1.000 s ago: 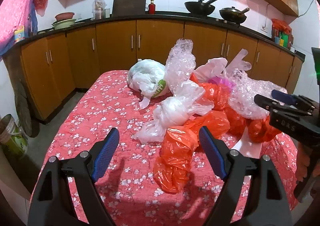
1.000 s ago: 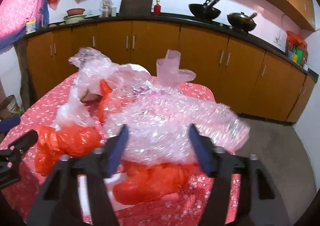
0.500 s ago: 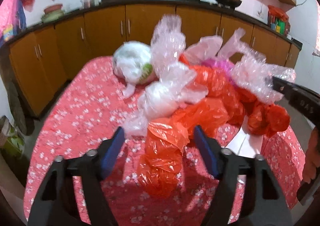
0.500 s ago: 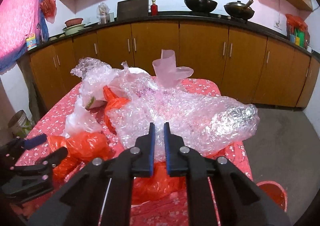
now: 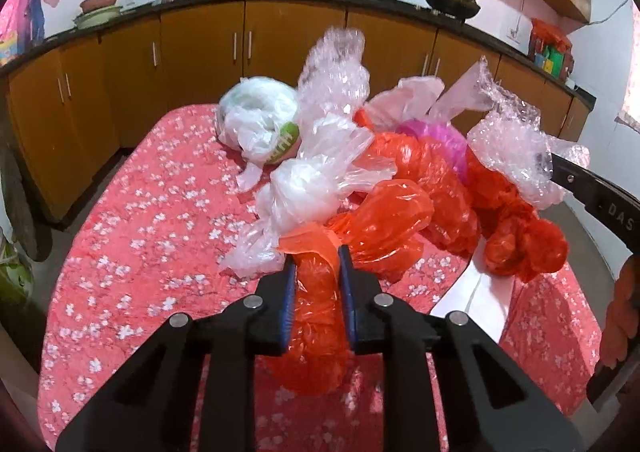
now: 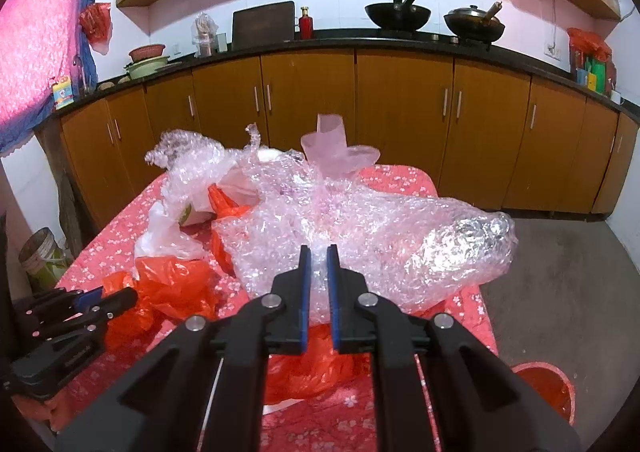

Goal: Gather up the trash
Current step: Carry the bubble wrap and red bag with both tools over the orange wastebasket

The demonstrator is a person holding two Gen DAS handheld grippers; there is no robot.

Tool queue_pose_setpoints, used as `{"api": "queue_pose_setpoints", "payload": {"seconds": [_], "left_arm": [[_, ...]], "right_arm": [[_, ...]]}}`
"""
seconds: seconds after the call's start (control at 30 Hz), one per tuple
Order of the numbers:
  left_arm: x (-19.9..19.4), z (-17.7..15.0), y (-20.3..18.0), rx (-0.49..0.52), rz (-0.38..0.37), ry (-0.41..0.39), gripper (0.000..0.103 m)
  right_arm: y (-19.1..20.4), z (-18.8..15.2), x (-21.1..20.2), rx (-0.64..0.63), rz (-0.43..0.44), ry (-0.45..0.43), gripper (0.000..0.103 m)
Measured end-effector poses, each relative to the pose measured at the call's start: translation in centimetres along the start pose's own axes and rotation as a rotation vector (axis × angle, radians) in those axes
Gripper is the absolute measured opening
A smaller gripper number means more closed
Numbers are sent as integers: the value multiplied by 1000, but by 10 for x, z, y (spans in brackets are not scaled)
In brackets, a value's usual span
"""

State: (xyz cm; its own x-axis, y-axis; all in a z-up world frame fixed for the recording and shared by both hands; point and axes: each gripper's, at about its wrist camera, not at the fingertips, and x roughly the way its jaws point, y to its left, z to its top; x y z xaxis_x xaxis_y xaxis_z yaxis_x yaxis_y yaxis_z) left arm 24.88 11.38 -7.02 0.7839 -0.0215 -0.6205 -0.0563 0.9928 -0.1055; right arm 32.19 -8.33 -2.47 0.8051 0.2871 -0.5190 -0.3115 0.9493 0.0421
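Left gripper (image 5: 317, 266): jaws just closed, pinching orange bag (image 5: 320, 316) near table's (image 5: 120, 252) front edge. Right gripper (image 6: 318, 266): clamped on bubble wrap (image 6: 400, 244) at table's right edge.

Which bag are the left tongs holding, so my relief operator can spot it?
On the red floral tablecloth, look at the near end of the trash pile. It is the orange plastic bag pinched in the left tongs, nearer than the white and clear bags.

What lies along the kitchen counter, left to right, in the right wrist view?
Stacked basins → dark board → red bottle → black wok → lidded pan → red bag.
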Motion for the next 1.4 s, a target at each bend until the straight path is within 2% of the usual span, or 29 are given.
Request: {"api": "queue_pose_setpoints", "payload": {"seconds": [0.3, 0.67, 0.83, 1.03, 1.4], "left_arm": [[-33, 17, 1, -2, 20, -110, 20], [-63, 32, -7, -2, 18, -193, 20], [-74, 36, -11, -2, 22, -228, 20], [-82, 42, -18, -3, 20, -262, 20], [-79, 47, -54, 35, -28, -265, 20]], "right_arm": [[1, 9, -23, 4, 10, -49, 9], [-3, 12, -68, 29, 70, -121, 8], [-14, 12, -89, 52, 68, -163, 8], [-31, 16, -105, 78, 47, -202, 8], [-79, -1, -126, 105, -75, -228, 8]]}}
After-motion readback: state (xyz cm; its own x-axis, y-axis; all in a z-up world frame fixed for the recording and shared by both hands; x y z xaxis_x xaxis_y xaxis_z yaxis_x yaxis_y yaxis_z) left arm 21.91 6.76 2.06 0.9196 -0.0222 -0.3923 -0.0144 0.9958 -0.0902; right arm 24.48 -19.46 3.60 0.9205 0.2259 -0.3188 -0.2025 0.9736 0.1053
